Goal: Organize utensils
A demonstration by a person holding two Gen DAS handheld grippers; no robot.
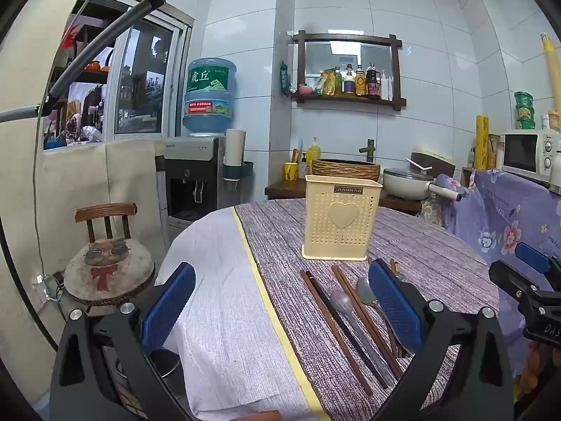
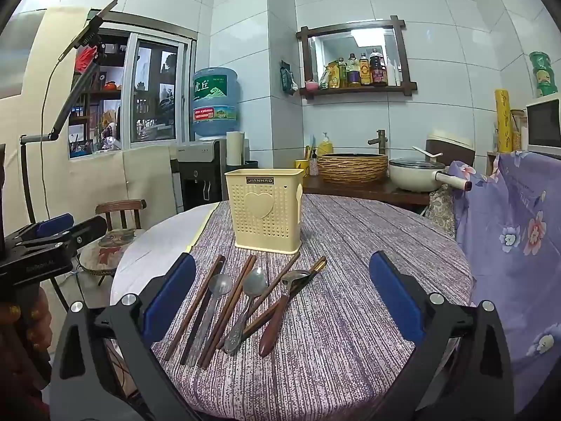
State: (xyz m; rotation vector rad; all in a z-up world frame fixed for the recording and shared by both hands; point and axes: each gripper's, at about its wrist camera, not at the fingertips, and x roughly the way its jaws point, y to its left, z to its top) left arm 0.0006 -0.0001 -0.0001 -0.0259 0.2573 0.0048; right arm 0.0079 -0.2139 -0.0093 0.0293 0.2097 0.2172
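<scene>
The round table [image 2: 350, 315], under a purple streaked cloth, carries a cream perforated utensil holder [image 2: 264, 210] standing upright and empty as far as its rim shows. Just in front of the holder, towards the grippers, lies a loose row of utensils – brown chopsticks [image 2: 196, 301], a grey spoon [image 2: 220, 285], a steel spoon [image 2: 255, 282] and a wooden-handled spoon [image 2: 280, 310] – long axes running roughly from holder to camera, bowls nearest the holder. The right gripper [image 2: 282, 298] hovers with its jaws spread wide and empty, the row between and beyond its fingers, so it looks the better placed. The left gripper [image 1: 282, 301], equally wide and empty, sits left of the holder, the utensils by its right finger.
</scene>
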